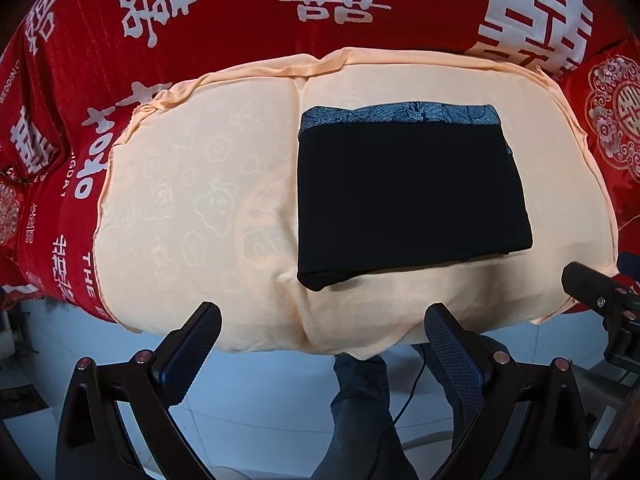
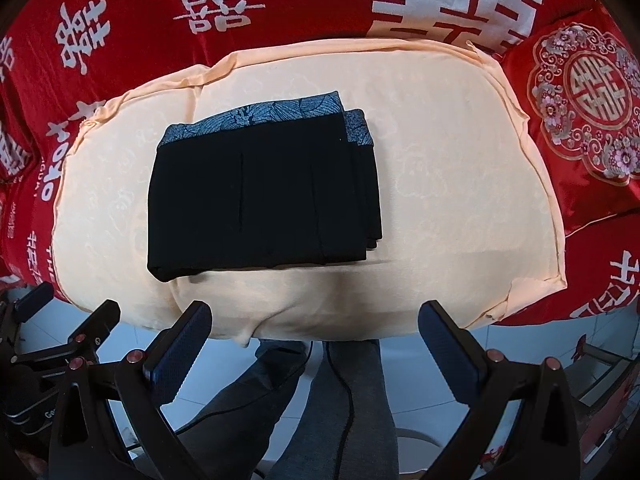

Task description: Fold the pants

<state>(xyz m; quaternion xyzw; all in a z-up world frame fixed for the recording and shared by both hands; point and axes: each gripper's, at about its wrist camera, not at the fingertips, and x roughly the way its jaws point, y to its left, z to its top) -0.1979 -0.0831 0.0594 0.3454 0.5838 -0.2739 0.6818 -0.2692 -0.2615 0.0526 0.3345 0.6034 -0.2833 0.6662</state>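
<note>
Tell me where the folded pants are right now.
The folded black pants lie on the peach cushion, left of centre in the right wrist view, beyond both open tools, with the red bedspread behind.

The pants are black with a blue leaf-patterned waistband. They lie on a pale peach cushion with faint tone-on-tone flowers. Around it, a red bedspread carries white characters; at upper right, a red pillow bears a floral medallion.
</note>
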